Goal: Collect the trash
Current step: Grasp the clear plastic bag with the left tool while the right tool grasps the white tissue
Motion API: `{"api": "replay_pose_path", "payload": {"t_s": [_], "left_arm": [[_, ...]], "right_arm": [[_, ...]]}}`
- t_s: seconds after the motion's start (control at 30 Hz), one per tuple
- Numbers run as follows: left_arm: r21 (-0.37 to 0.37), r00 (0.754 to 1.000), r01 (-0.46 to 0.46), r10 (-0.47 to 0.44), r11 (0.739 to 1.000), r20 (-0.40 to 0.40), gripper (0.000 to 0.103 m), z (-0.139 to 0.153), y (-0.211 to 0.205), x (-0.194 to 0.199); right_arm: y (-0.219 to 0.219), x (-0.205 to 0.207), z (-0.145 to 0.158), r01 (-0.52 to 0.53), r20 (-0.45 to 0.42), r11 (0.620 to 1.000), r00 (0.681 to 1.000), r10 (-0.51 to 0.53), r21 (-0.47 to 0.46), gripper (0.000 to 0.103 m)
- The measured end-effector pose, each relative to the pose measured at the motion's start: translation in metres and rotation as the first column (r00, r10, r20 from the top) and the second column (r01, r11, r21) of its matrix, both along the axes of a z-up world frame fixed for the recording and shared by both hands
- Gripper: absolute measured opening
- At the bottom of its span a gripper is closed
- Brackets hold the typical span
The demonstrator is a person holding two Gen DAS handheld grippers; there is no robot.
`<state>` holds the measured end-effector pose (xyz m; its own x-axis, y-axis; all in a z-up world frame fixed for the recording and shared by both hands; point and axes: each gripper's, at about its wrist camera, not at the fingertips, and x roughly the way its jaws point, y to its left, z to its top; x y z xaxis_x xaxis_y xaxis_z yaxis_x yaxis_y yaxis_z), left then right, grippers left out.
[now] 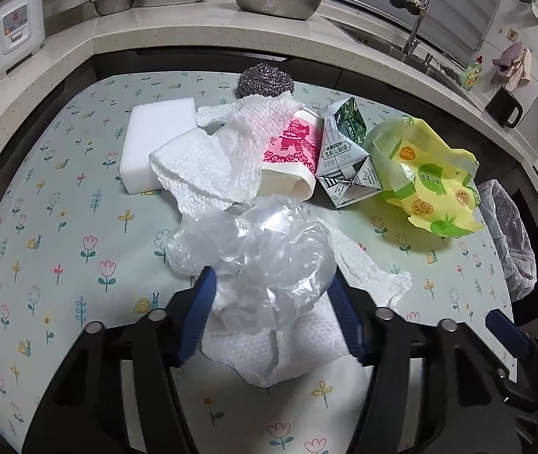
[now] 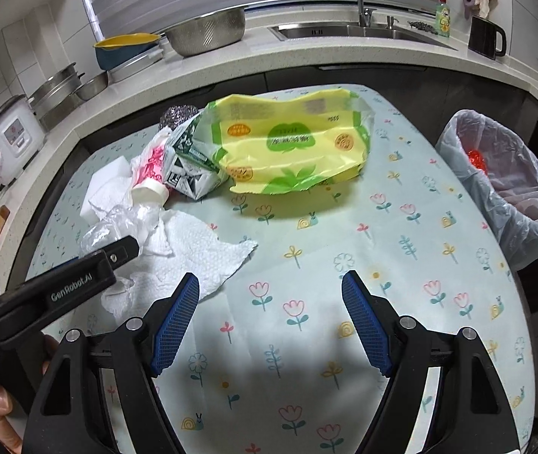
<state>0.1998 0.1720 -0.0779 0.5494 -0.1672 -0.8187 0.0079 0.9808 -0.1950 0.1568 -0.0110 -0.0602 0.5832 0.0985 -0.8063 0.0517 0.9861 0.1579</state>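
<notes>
Left claw (image 1: 272,295): its blue fingers (image 1: 201,302) straddle the crumpled clear plastic wrap (image 1: 261,249) and the paper towel (image 1: 238,340) under it; whether the pads actually press on the wrap I cannot tell
Right claw (image 2: 271,302): released, jaws wide apart over bare tablecloth, nothing between them
Bench (image 1: 61,265): covered with a pale flower-print cloth
Trash pile: paper cup (image 1: 291,151) with pink print lying on its side, just beside a flattened milk carton (image 1: 344,151); yellow-green plastic bag (image 2: 291,143) to the right of the carton
Other things: white sponge block (image 1: 155,136) and steel scourer (image 1: 265,79) behind the towel
Bin (image 2: 503,174): lined with a clear bag, at the bench's right edge, well apart from the pile
</notes>
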Motion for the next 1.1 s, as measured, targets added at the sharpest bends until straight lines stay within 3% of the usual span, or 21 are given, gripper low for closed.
{"api": "replay_pose_path", "payload": {"t_s": [0.07,0.2,0.43,0.8,0.9,0.97,1.0,1.07,1.1], "left_arm": [[-0.018,1.000,0.014,-0.014,1.000,-0.007,0.030,0.000,0.002,0.001],[-0.038,1.000,0.012,-0.012,0.999,0.015,0.021,0.009,0.012,-0.003],[-0.047,0.997,-0.041,0.044,0.998,0.061,0.020,0.027,0.043,-0.008],[-0.059,0.997,-0.062,0.065,0.996,0.043,0.021,0.027,0.058,-0.012],[-0.065,0.997,-0.064,0.067,0.996,0.031,0.021,0.024,0.057,-0.015],[-0.068,0.997,-0.065,0.067,0.996,0.026,0.021,0.023,0.056,-0.017],[-0.068,0.997,-0.065,0.067,0.996,0.024,0.021,0.023,0.055,-0.019],[-0.068,0.998,-0.062,0.063,0.996,0.023,0.021,0.023,0.052,-0.023],[-0.069,0.998,-0.057,0.059,0.996,0.023,0.021,0.024,0.051,-0.025]], "right_arm": [[0.004,0.003,-0.004,-0.009,-0.008,1.000,1.000,0.010,0.002,0.075],[0.015,0.010,-0.010,-0.032,-0.018,0.999,0.999,0.032,0.009,0.075],[0.036,0.023,-0.022,-0.066,-0.039,0.997,0.997,0.068,0.041,0.075],[0.081,0.031,-0.041,-0.138,-0.056,0.990,0.989,0.140,0.036,0.075],[0.087,0.030,-0.041,-0.144,-0.051,0.990,0.988,0.144,0.013,0.062],[0.087,0.031,-0.041,-0.147,-0.050,0.989,0.988,0.147,-0.008,0.038],[0.086,0.031,-0.041,-0.148,-0.053,0.989,0.988,0.147,-0.005,0.032],[0.080,0.030,-0.041,-0.147,-0.061,0.989,0.987,0.149,0.033,0.009],[0.076,0.029,-0.040,-0.141,-0.064,0.989,0.988,0.144,0.047,0.008]]}}
